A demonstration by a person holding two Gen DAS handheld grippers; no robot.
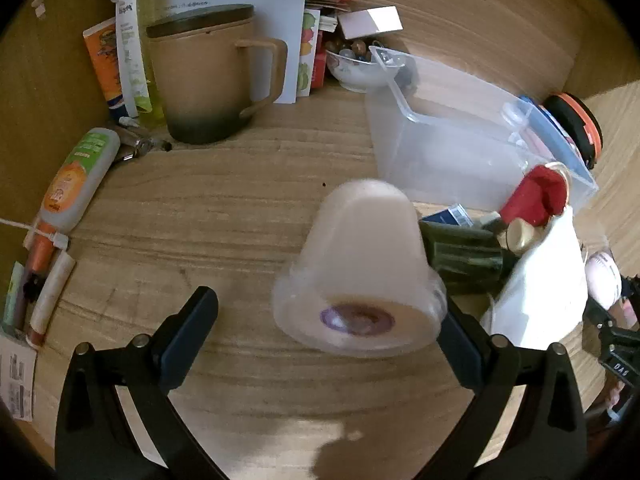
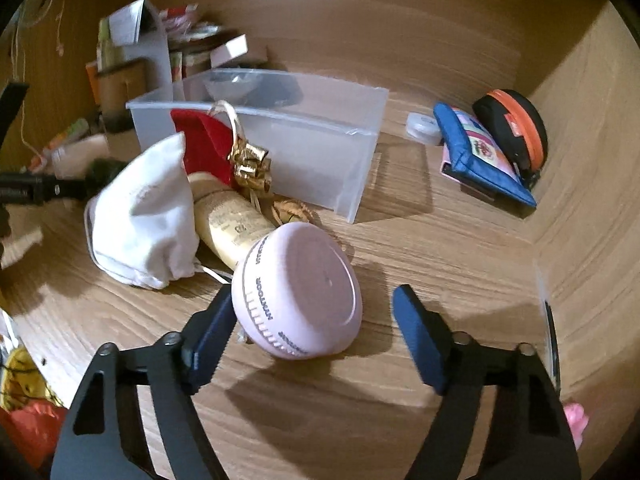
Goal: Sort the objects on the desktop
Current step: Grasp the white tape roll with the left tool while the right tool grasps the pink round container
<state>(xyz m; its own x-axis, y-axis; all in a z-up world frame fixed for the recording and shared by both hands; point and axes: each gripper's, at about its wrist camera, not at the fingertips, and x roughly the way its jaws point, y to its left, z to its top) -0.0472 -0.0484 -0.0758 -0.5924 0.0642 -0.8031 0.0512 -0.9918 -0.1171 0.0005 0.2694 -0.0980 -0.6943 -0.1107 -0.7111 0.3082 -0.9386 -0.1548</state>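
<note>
In the left wrist view a translucent plastic cup (image 1: 362,272) with white filling lies tipped on the wooden desk between the open fingers of my left gripper (image 1: 328,332), blurred, close to the right finger. In the right wrist view a round pink device (image 2: 300,292) lies on the desk between the open fingers of my right gripper (image 2: 316,328), touching the left finger. Behind it lie a cream tube (image 2: 232,220), a white cloth pouch (image 2: 144,212), a red pouch with gold ribbon (image 2: 208,144) and a clear plastic bin (image 2: 312,140).
A lidded brown mug (image 1: 212,76), tubes and bottles (image 1: 76,180) line the left. A bowl of trinkets (image 1: 356,68) sits at the back. A blue pouch (image 2: 480,156), black-orange case (image 2: 516,128) and small white disc (image 2: 424,128) lie right. Wooden walls enclose the back and right.
</note>
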